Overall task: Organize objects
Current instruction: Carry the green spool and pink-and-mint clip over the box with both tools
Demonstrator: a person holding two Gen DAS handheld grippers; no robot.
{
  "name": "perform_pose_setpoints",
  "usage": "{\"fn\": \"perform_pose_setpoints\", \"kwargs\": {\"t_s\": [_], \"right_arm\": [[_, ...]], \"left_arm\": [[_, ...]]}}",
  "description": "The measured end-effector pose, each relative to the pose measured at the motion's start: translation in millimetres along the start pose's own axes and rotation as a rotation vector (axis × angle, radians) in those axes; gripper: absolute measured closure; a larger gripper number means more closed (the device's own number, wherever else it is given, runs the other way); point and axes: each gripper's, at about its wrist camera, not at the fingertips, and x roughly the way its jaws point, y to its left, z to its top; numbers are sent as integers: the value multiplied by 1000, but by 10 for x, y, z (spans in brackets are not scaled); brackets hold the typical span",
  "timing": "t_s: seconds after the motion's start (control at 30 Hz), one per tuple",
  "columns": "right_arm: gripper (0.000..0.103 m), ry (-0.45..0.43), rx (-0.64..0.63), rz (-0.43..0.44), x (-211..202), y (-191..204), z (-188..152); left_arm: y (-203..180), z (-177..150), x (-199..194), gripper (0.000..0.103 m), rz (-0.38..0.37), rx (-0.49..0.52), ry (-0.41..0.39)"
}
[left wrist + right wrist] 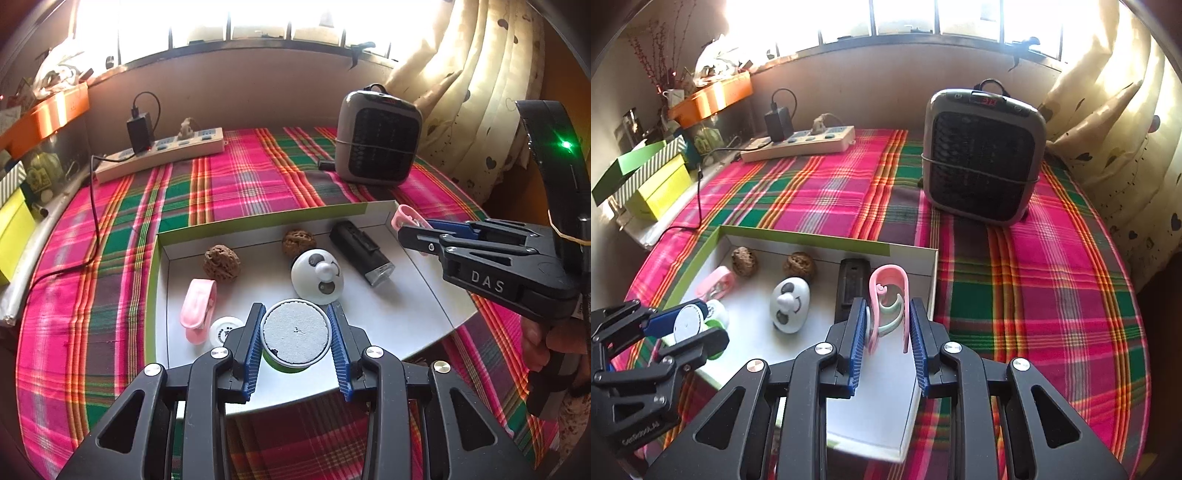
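Gripping a small round green-sided tub with a pale grey speckled lid point(295, 334), the left gripper point(296, 343) has its blue pads pressed on either side of it, jaws partly closed around its width, above the near part of the shallow white box with a green rim point(258, 221). In the right wrist view the same gripper point(685, 328) shows at 8 o'clock with the tub's lid point(687, 325) between its fingers. The right gripper point(887, 332) is clamped narrowly on a pink clip point(888, 291) that stands upright between its pads, over the box's right end; from the left wrist view it sits at 3 o'clock point(406, 225), the pink clip point(406, 216) poking out past its tips. Lying on the box floor are two brown walnuts point(221, 263) point(298, 242), a white panda-faced dome point(317, 277), a black cylindrical torch point(360, 253), a second pink clip point(197, 308) at 9 o'clock of the tub, and a small white round disc point(223, 330) just beside the left finger. The box rests on a pink and green plaid cloth point(240, 173). At 12 o'clock on the cloth a power strip point(162, 153) carries a black charger, and at 1 o'clock stands a grey fan heater point(376, 136).
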Motion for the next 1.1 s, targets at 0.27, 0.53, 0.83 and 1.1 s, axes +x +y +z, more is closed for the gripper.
{"fn": "perform_pose_setpoints", "kwargs": {"t_s": [0.27, 0.53, 0.83, 1.1], "right_arm": [[79, 29, 13, 3, 199, -16, 75], [79, 45, 9, -9, 317, -2, 109], [78, 60, 13, -9, 383, -9, 129], [78, 75, -1, -28, 439, 40, 141]], "left_arm": [[53, 31, 151, 71, 6, -7, 19], [91, 32, 256, 71, -2, -15, 35], [114, 62, 340, 71, -4, -16, 48], [132, 99, 376, 71, 1, -17, 47]]}}
